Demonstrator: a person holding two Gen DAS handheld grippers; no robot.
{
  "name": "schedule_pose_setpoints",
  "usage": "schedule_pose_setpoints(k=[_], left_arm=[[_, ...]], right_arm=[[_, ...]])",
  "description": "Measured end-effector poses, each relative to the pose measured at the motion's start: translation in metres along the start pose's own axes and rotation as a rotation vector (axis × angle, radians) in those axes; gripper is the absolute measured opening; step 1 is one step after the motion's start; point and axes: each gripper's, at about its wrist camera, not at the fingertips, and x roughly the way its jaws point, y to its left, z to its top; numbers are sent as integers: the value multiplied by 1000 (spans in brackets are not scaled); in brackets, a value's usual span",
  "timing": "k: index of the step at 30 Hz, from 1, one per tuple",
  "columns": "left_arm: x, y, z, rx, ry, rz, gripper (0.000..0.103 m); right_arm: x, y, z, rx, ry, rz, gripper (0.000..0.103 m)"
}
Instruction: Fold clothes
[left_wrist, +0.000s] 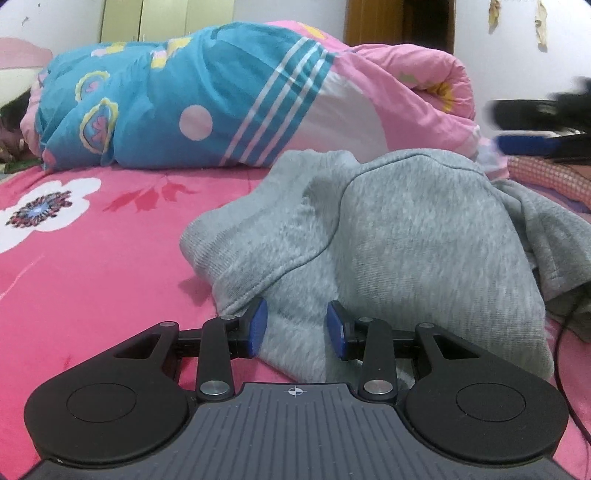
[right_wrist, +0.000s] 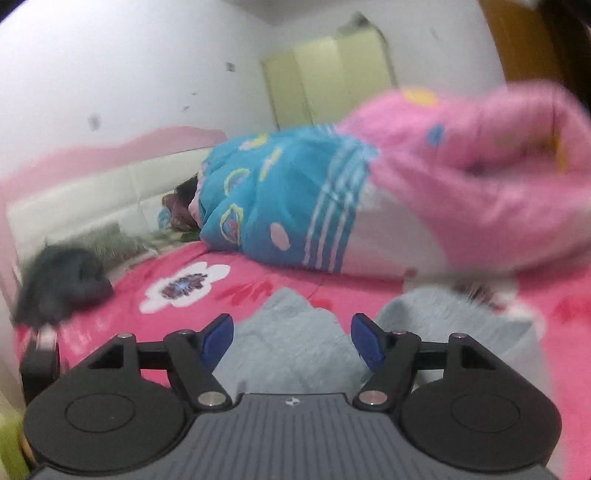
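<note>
A grey fleece sweatshirt (left_wrist: 388, 236) lies bunched and partly folded on the pink flowered bedspread (left_wrist: 92, 266). My left gripper (left_wrist: 297, 326) sits low at its near edge, and its blue pads stand narrowly apart with a thick fold of the grey fabric filling the gap between them. In the right wrist view the same sweatshirt (right_wrist: 295, 343) lies just beyond and under my right gripper (right_wrist: 291, 339). That gripper is open wide with nothing clamped, and the picture is blurred. A blurred black and blue shape (left_wrist: 535, 125) at the right edge of the left wrist view looks like the right gripper.
A rolled blue and pink quilt (left_wrist: 207, 99) lies across the far side of the bed. Behind it are a white wall and a pale green wardrobe (right_wrist: 332, 74). A blurred dark shape (right_wrist: 62, 291) sits at the bed's left edge. A thin black cable (left_wrist: 561, 332) runs beside the sweatshirt.
</note>
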Motion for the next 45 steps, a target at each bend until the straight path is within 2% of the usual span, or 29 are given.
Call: schedule_pose_setpoints(k=[1,3,5,8,12,19,23,24,26,28,32,34,37,39,40,41,43,45], left_arm=[[0,0,-1,-3,1,-4,36],[2,1,-2,-19,3,-17,36],[3,5,-3,-49,5,-37,36],[3,13,-5,-103,-4,-73,36],[-1,27,-7,-196,-20,-118,36],[-32,59,-14,-371,-44,-112,36],[-70,74,-21,-478,-116,-199,39],[-77,72,-21,-481,-131,-228,41],[-87,64,-19,-468,-147,-279,59],[-89,53,-15,-448,-145,-305,68],[-70,36,-5,-397,-96,-293,69],[-55,36,1,-408,-72,-268,69],[-34,35,10,-425,-41,-233,64],[-29,39,12,-443,-42,-219,54],[-27,40,12,-449,-41,-209,44],[-26,42,12,-450,-38,-192,31],[-25,47,8,-457,-21,-162,15],[-29,57,1,-475,-8,-134,12]], right_arm=[[13,-9,2,48,31,17,73],[24,-15,-2,66,53,25,55],[34,-19,-7,80,71,34,25],[18,1,-14,-1,22,68,12],[1,35,-27,-145,18,117,10],[-6,94,-54,-355,79,236,9],[-4,111,-77,-393,122,276,7],[-3,112,-82,-391,136,282,7],[-1,115,-92,-388,159,286,7],[0,117,-101,-384,173,286,7],[0,124,-113,-399,170,273,7],[-1,125,-115,-401,163,270,7],[-2,124,-118,-403,155,269,7],[-3,123,-120,-403,150,274,7],[-3,121,-120,-403,147,276,7],[-3,120,-120,-402,144,278,7],[-4,118,-119,-404,138,277,8],[-8,115,-110,-403,138,279,9]])
